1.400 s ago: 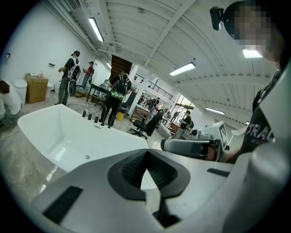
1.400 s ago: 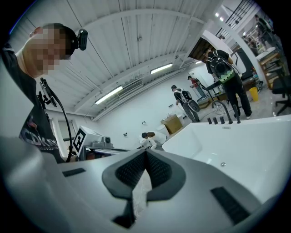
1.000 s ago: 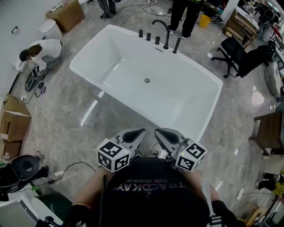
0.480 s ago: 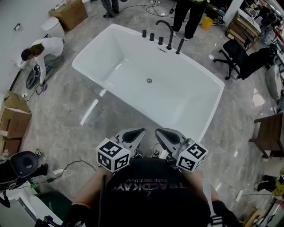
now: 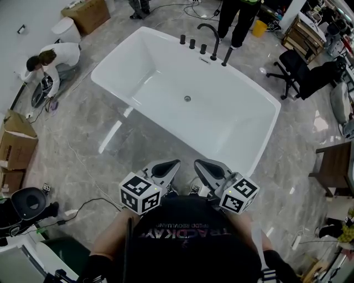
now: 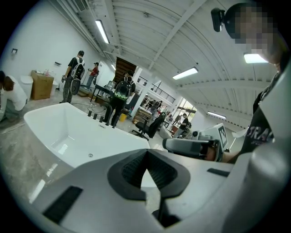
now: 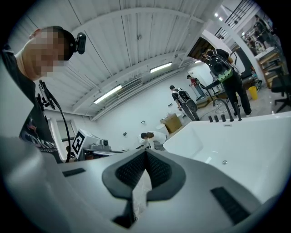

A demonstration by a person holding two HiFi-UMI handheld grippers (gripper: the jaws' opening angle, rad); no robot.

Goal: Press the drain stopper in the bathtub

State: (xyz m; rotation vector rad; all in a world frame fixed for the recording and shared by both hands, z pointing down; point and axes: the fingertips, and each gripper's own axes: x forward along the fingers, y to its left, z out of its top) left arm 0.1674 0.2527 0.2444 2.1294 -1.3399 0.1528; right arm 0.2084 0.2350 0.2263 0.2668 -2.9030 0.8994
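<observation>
The white bathtub (image 5: 275, 108) stands on the grey marble floor ahead of me. Its small round metal drain stopper (image 5: 187, 99) sits in the middle of the tub floor, and shows as well in the left gripper view, drain stopper (image 6: 90, 155), and in the right gripper view, drain stopper (image 7: 224, 162). A black faucet (image 5: 210, 34) and knobs line the far rim. Both grippers are held close to my chest, well short of the tub. The left gripper (image 5: 175, 163) (image 6: 145, 154) and the right gripper (image 5: 197, 163) (image 7: 145, 155) each have their jaws together, holding nothing.
A person in white (image 5: 52, 58) crouches on the floor at the left. Cardboard boxes (image 5: 16, 146) lie at the left edge. Another person's legs (image 5: 235, 16) stand behind the faucet. A black office chair (image 5: 296, 63) and a wooden stool (image 5: 334, 166) are on the right. A cable (image 5: 83, 210) runs near my feet.
The view has crept slightly towards the tub, so the tub and drain stopper sit a touch further right. Both grippers stay shut by my chest.
</observation>
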